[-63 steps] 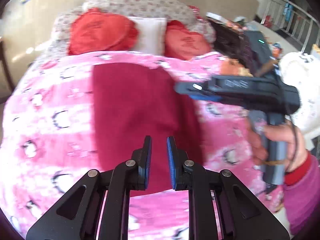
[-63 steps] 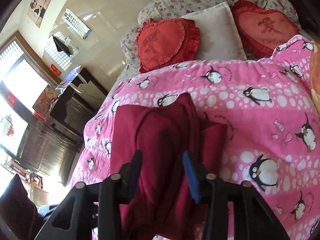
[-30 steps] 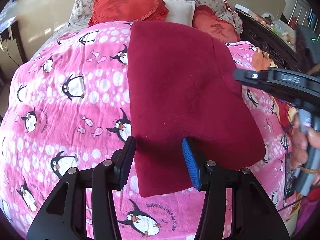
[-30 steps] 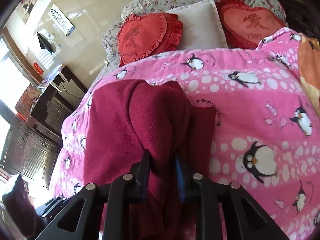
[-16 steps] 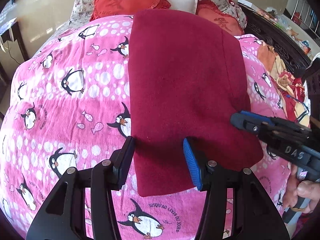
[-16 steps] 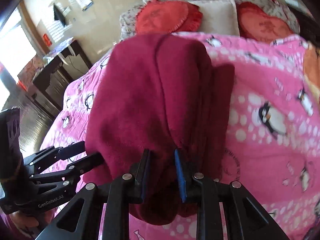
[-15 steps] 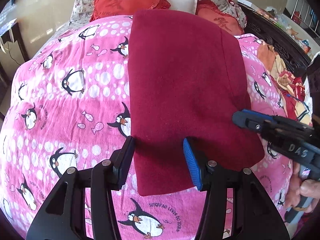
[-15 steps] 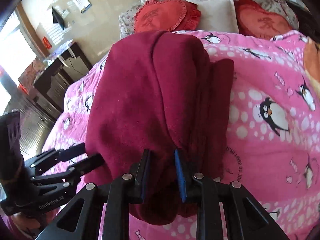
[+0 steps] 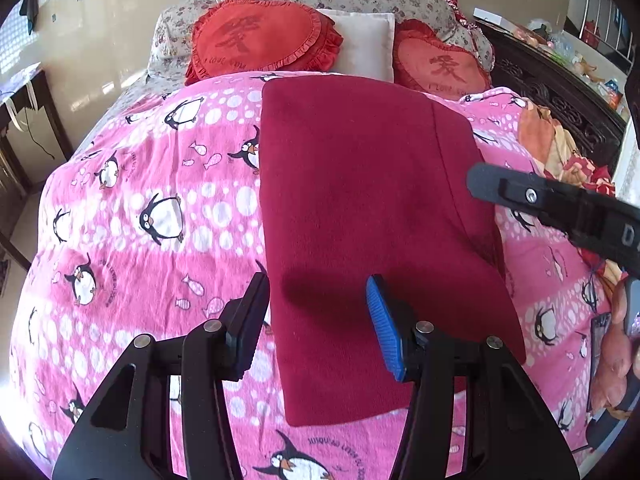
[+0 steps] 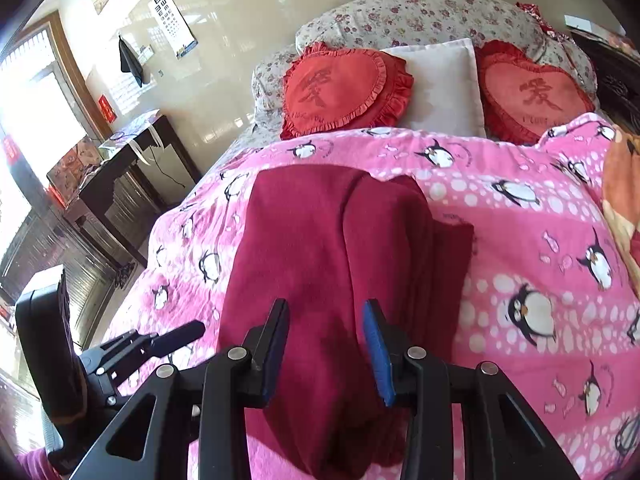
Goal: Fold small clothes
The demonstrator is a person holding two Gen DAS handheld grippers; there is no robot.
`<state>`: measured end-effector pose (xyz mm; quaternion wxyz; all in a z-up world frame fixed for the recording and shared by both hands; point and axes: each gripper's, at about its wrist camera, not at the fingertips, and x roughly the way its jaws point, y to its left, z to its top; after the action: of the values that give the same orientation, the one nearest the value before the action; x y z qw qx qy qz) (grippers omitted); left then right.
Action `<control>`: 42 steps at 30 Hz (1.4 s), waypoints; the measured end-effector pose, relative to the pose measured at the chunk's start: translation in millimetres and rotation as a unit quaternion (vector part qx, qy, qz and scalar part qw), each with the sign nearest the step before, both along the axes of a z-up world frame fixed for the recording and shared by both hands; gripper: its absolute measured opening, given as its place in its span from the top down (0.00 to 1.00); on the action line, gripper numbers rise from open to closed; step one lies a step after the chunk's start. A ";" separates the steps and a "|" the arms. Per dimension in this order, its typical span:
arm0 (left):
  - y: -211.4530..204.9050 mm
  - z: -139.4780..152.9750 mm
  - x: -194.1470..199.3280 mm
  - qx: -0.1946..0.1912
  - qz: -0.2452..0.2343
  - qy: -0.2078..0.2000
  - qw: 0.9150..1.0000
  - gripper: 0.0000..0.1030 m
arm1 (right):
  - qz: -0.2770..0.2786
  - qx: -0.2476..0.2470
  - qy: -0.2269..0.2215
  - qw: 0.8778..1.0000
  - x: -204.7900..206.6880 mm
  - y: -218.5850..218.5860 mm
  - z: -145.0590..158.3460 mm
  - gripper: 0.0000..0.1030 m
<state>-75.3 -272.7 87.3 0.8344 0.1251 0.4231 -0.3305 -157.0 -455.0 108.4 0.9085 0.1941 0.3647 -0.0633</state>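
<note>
— Where is the cloth [image 9: 360, 208] from your left claw [image 9: 318, 316]?

— Straight ahead of my left claw and under it, flat on the blanket [image 9: 160, 200]. That claw is wide, holding nothing; its left finger sits at the cloth's left edge, the blue pad [image 9: 384, 328] over the fabric.

— And the right claw [image 10: 325, 338]?

— Also spread, nothing pinched. In its own view the cloth [image 10: 320, 248] runs out ahead between the fingers, with a thicker folded ridge just right of centre and a lower layer sticking out further right. I can't tell if the pads touch the fabric.

— Do the claws see each other?

— Yes. The right claw [image 9: 560, 208] comes in from the right of my left one, over the cloth's right edge. The left claw [image 10: 160, 344] shows low to the right one's left.

— Beyond the cloth?

— Two red cushions [image 9: 260, 40] and a white pillow [image 9: 368, 44].
</note>
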 end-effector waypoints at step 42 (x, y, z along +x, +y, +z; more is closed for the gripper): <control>27.7 -19.0 44.7 -0.107 0.039 0.122 0.986 0.23 | -0.052 0.051 0.025 0.997 -14.6 -34.2 -35.0 0.34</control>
<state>-30.6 -245.0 68.2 0.7972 -0.0226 0.4889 -0.3536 -171.6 -489.3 73.4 0.8834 0.2572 0.3796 -0.0963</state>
